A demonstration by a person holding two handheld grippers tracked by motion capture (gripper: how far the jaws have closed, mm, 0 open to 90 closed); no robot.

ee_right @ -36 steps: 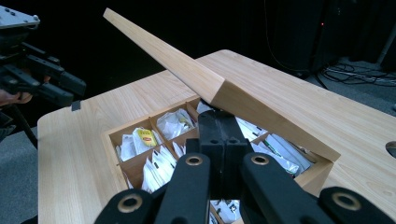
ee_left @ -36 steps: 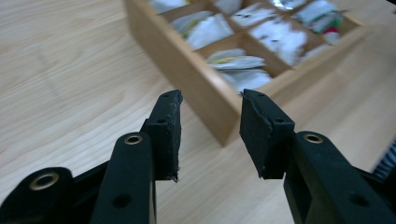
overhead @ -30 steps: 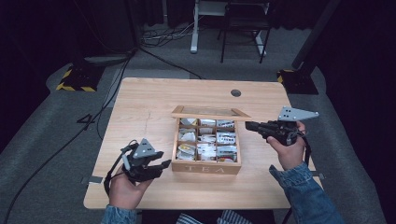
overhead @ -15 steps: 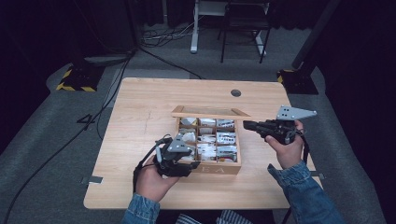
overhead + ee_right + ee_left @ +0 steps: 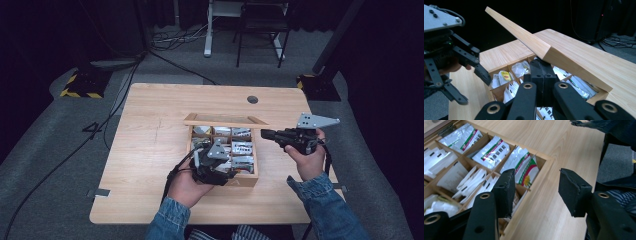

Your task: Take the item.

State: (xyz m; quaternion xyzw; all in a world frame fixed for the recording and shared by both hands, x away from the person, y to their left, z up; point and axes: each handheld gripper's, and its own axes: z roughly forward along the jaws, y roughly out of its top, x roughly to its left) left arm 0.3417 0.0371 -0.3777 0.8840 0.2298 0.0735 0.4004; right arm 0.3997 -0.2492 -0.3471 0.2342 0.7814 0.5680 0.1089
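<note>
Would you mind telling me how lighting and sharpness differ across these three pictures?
High view: the table is lit, its surroundings fall to near black, and detail inside the wooden box is soft. Left gripper view: the tea packets are crisp, with mild glare on the foil. Right gripper view: the raised lid is sharp against a dark background.

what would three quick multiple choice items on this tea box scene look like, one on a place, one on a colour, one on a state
1. Where is the left gripper?
A. over the box's near edge
B. by the table's hole
C. off the table

2. What colour are the gripper pads?
A. white
B. black
C. red

3. How is the wooden box?
A. lid shut
B. lid propped open
C. lid removed

Answers: 1 A, it hangs above the near compartments; 2 B, both pads are black; 3 B, the right gripper, shut, holds the lid raised.
</note>
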